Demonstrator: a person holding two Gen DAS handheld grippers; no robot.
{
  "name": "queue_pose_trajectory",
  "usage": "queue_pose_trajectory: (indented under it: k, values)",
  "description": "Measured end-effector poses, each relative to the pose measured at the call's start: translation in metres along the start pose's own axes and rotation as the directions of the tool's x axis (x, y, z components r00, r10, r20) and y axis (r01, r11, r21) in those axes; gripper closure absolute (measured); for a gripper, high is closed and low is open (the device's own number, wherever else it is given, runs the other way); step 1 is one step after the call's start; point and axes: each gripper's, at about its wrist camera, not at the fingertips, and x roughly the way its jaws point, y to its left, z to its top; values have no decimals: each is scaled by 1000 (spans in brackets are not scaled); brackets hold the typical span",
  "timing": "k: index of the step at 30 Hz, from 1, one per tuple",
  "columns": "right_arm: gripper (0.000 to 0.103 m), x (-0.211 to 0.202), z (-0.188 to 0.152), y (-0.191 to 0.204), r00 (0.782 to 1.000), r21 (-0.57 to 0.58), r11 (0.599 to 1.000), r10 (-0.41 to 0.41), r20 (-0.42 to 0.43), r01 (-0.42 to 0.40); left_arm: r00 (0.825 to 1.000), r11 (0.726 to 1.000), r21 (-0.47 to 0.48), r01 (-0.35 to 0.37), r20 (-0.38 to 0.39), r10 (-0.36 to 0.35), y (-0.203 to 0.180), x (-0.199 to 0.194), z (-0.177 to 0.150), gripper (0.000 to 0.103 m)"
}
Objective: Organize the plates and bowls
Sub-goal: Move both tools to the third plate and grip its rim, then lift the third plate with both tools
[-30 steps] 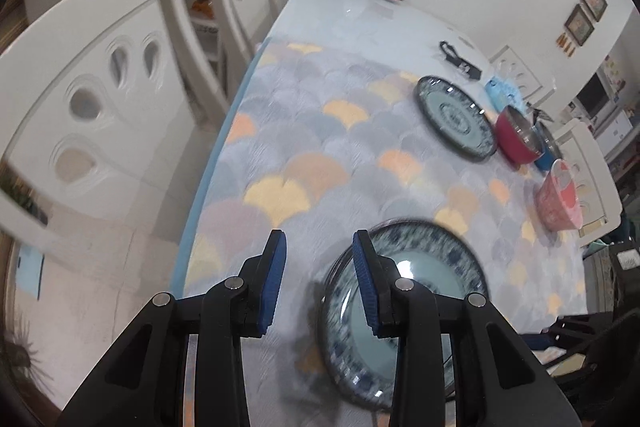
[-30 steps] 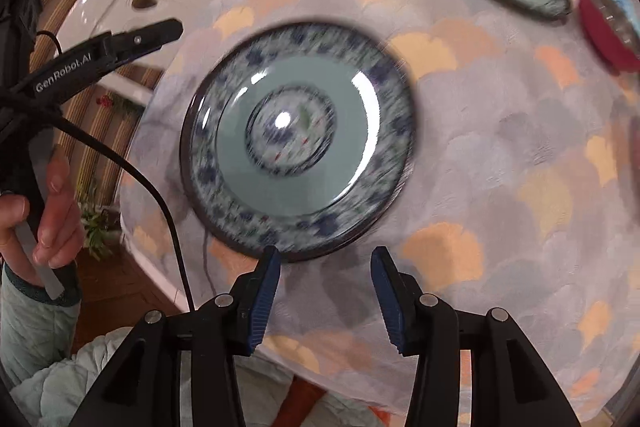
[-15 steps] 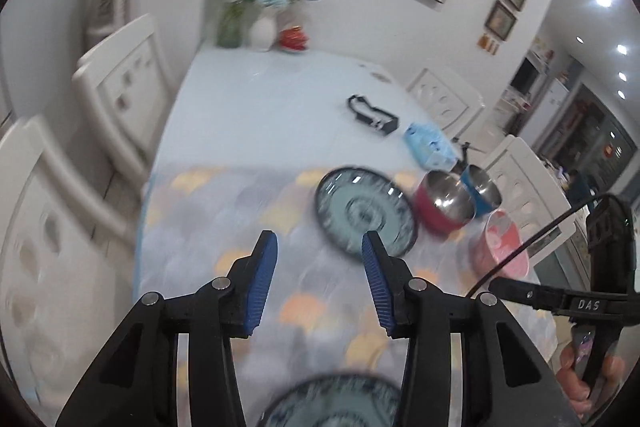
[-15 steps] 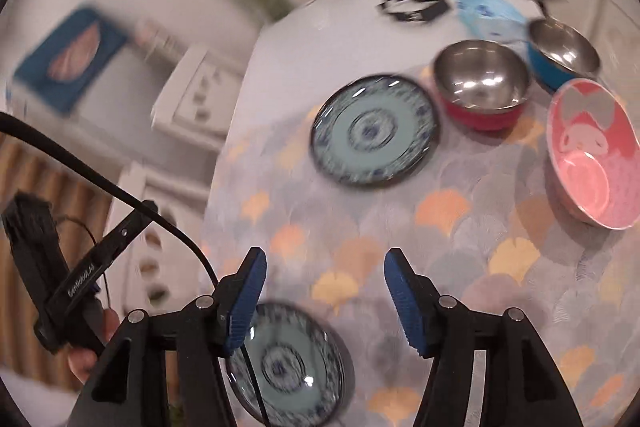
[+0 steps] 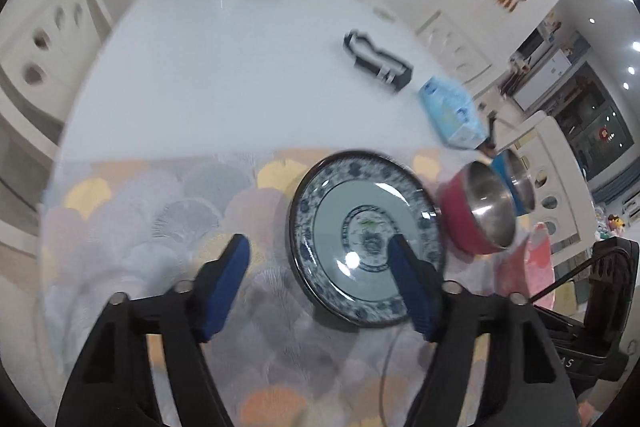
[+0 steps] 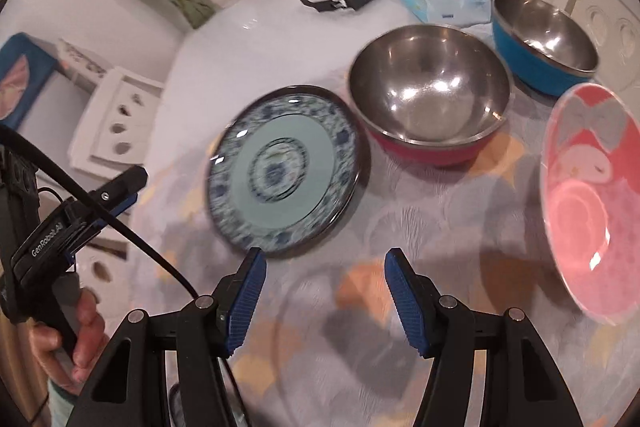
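Left gripper (image 5: 318, 281) opening, nothing between the jaws, one pad hanging over the blue-patterned plate (image 5: 362, 239) that lies flat mid-table beside the red bowl (image 6: 430, 99); right gripper (image 6: 324, 301) also parted and empty, just short of the plate's near rim. Best to straddle that near rim, probably clear of the bowl though blur hides the gap, then close firmly and lift level.

Black left gripper (image 5: 320, 283), right gripper (image 6: 322, 301): ribbed blue pads, silver screws, black cable, white "GenRobot.AI" lettering.
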Motion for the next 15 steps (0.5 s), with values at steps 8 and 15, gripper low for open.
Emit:
queue_pose_trajectory:
  k: [8, 15]
  values:
    - [47, 45, 27, -10, 1000, -12, 1000, -12, -18, 11, 996, 997, -58, 48, -79, -52, 18, 54, 2, 64]
    - [57, 56, 29, -16, 1000, -12, 1000, -10, -22, 9, 993, 996, -49, 81, -85, -85, 21, 67, 0, 78]
